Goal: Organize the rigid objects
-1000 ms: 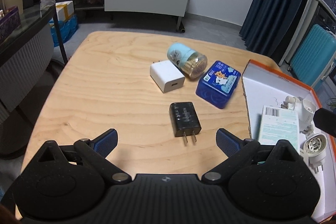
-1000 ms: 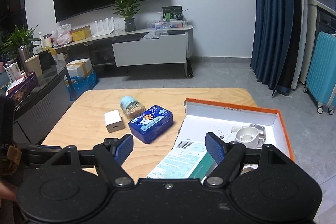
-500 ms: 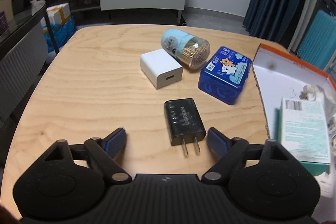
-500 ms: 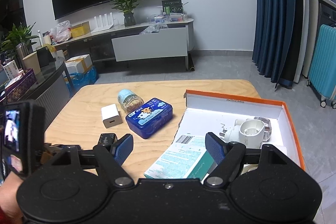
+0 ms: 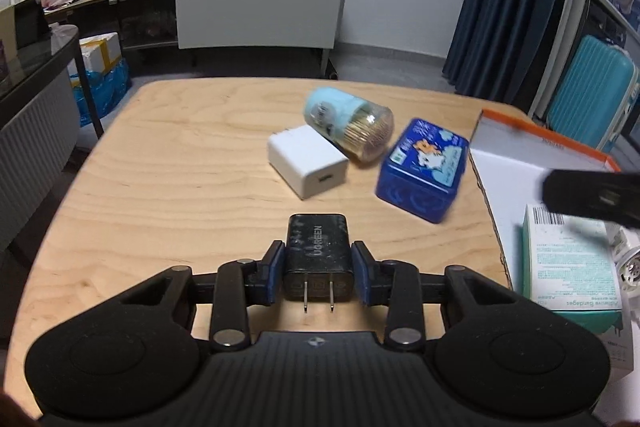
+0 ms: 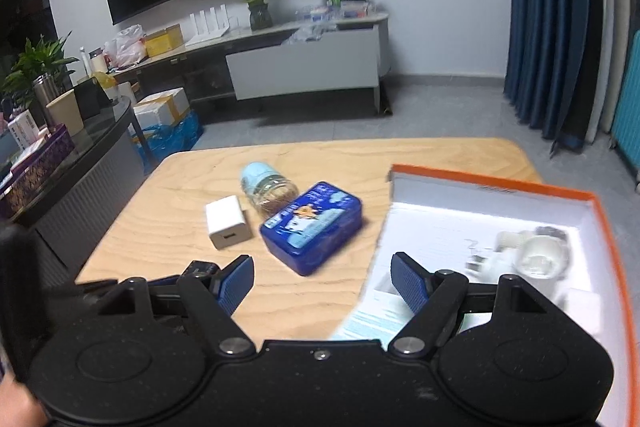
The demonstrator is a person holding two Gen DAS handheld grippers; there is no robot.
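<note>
While your left hand-held gripper [image 5: 319, 277] clamps the black charger [image 5: 319, 255] on the tabletop [image 5: 180, 187], prongs pointing back at you, the orange-rimmed box [image 5: 520, 163] lies to its right. Your right hand-held gripper [image 6: 322, 283], jaws apart and empty, hovers nearer that box.
</note>
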